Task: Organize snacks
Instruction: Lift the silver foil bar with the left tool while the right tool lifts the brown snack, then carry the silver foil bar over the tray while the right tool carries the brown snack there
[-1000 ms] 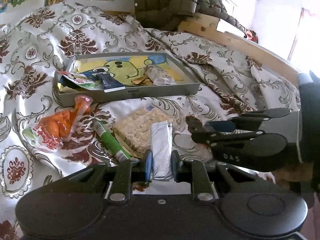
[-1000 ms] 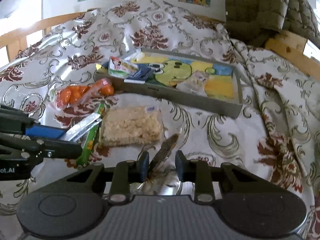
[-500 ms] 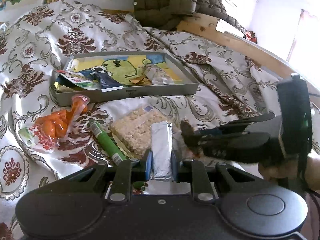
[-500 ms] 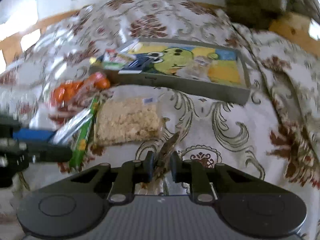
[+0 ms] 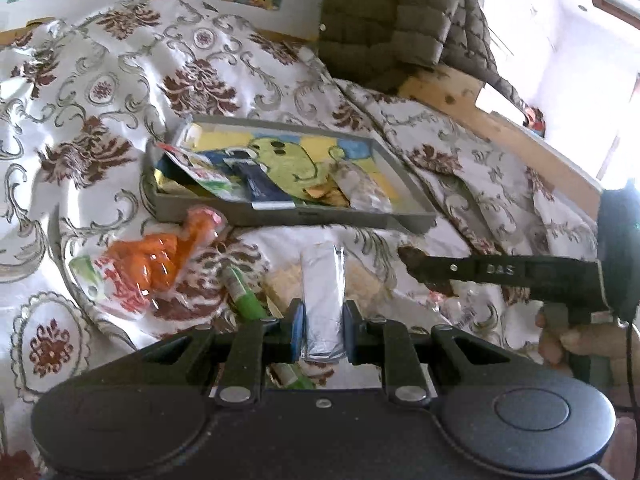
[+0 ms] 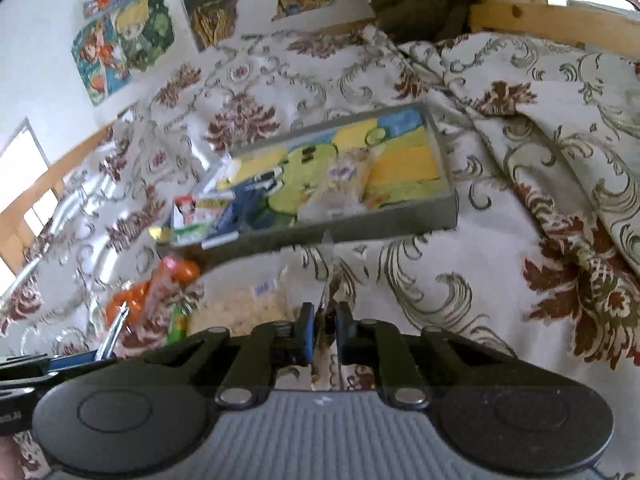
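Left wrist view shows the left gripper [image 5: 323,330] with its blue-padded fingers [image 5: 297,330] closed on a silver foil packet [image 5: 322,292], a flat, crinkled, shiny rectangle standing upright between them and reaching forward over the bed [image 5: 100,92], which wears a white cover with brown and grey flourishes. Just beyond the packet lies a clear bag of pale puffed-rice squares [image 5: 360,280]. To its left sits a slim green stick pack [image 5: 244,296], and further left a clear bag of orange snacks [image 5: 156,260] with a red-and-white print. Farther away rests a shallow grey tray [image 5: 340,220] whose floor carries a yellow, green and blue cartoon picture; inside it lie a red-and-white sachet [image 5: 196,168] at the left, a dark blue packet [image 5: 260,188] beside it, and a clear packet [image 5: 360,188] toward the right. At the right of this view the right gripper [image 5: 412,266] comes in sideways, held by a hand [image 5: 576,340], with a dark brown wrapper [image 5: 416,259] at its tip.

Right wrist view shows those fingers [image 6: 306,334] nearly together, pinching that thin wrapper [image 6: 326,280], seen edge-on as a glossy sliver pointing toward the tray's [image 6: 400,226] near wall. A quilted olive jacket [image 5: 384,20] hangs at the far side.
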